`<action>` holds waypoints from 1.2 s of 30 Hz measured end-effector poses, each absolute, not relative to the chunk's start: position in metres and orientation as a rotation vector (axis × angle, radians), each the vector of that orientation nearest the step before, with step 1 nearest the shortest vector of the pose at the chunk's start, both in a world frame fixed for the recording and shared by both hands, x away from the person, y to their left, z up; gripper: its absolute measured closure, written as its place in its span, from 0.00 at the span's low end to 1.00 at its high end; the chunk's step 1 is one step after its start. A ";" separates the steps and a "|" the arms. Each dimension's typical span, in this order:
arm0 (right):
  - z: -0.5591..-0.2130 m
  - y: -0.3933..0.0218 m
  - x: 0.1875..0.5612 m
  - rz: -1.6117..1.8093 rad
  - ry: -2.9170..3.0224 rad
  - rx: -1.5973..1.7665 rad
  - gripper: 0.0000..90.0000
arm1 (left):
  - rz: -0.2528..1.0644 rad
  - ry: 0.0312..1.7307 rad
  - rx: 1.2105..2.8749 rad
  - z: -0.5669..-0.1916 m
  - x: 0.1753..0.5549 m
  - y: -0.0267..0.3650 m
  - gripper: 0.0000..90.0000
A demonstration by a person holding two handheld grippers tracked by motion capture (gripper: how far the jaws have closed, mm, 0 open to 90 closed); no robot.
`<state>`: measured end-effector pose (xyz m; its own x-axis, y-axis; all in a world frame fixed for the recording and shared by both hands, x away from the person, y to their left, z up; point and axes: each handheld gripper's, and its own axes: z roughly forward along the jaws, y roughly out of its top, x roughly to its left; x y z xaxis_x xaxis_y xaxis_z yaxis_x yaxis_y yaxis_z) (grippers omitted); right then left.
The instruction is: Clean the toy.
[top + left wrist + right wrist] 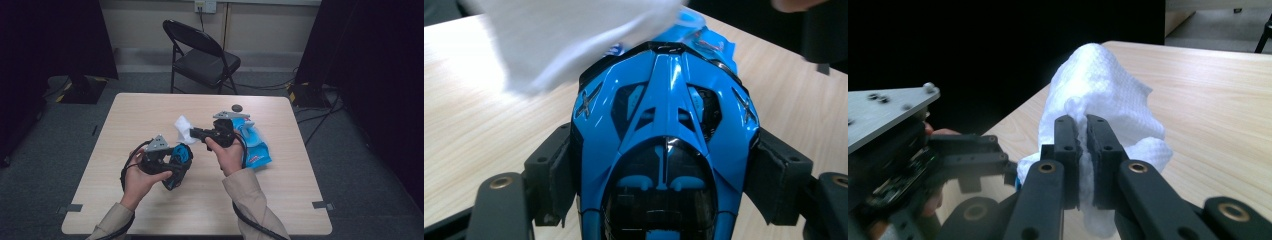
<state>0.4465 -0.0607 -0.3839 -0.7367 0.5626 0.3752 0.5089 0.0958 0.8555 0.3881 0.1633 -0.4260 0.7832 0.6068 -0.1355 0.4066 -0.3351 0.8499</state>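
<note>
- Nearest, the left fingers (664,195) clamp the blue toy car (664,145) by its flanks, its long axis running straight out ahead of them.
- Beyond its far end, the right fingers (1083,150) pinch a white wipe (1103,95), which hangs just above the car.
- Farther right, a blue pack (255,147) lies on the table (150,115).

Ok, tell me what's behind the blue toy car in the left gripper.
Behind the blue toy car, the white wipe hangs from the right gripper, with a blue packet peeking past the car's far end. The car covers the rest of the packet.
</note>
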 end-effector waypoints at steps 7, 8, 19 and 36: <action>-0.390 -0.038 0.450 1.698 2.356 1.109 0.95 | 0.245 0.742 1.978 -0.425 0.386 0.161 0.27; -0.392 -0.036 0.450 1.690 2.372 1.101 0.95 | 0.246 0.746 1.972 -0.425 0.386 0.162 0.27; -0.396 -0.033 0.449 1.655 2.444 1.069 0.95 | 0.253 0.756 1.978 -0.424 0.387 0.165 0.27; -0.392 -0.052 0.438 1.739 2.409 1.048 0.95 | 0.270 0.808 1.968 -0.429 0.391 0.175 0.27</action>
